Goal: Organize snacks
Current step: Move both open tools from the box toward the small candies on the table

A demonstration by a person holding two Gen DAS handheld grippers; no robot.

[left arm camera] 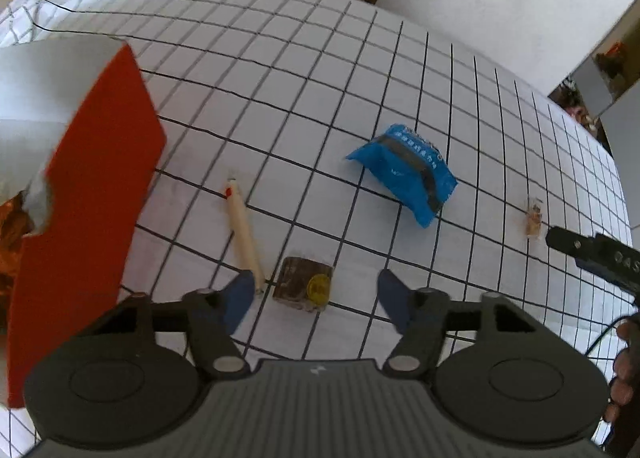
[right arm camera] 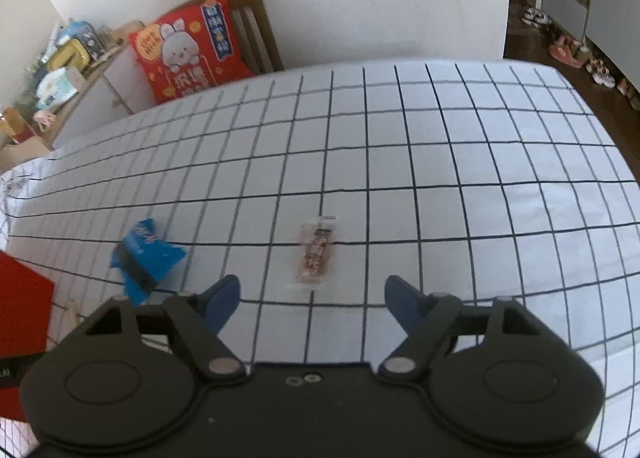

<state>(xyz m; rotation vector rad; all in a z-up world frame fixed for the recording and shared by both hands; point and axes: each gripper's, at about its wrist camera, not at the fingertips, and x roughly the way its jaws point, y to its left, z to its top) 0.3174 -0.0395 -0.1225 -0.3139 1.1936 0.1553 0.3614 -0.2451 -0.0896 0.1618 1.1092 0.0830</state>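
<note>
Now both jaws spread, empty. Left gripper point(left arm camera: 316, 298) should straddle small dark square snack packet point(left arm camera: 303, 289) squarely, then pinch it.

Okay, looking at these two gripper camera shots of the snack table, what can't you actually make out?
- Red box contents: left view, its wall and the frame edge hide them.
- Blue packet print: both views, too blurred to read.
- Clear-wrapped snack: its kind is unclear, small and blurred.
- Stick snack: left view, near end behind the left gripper finger.
</note>
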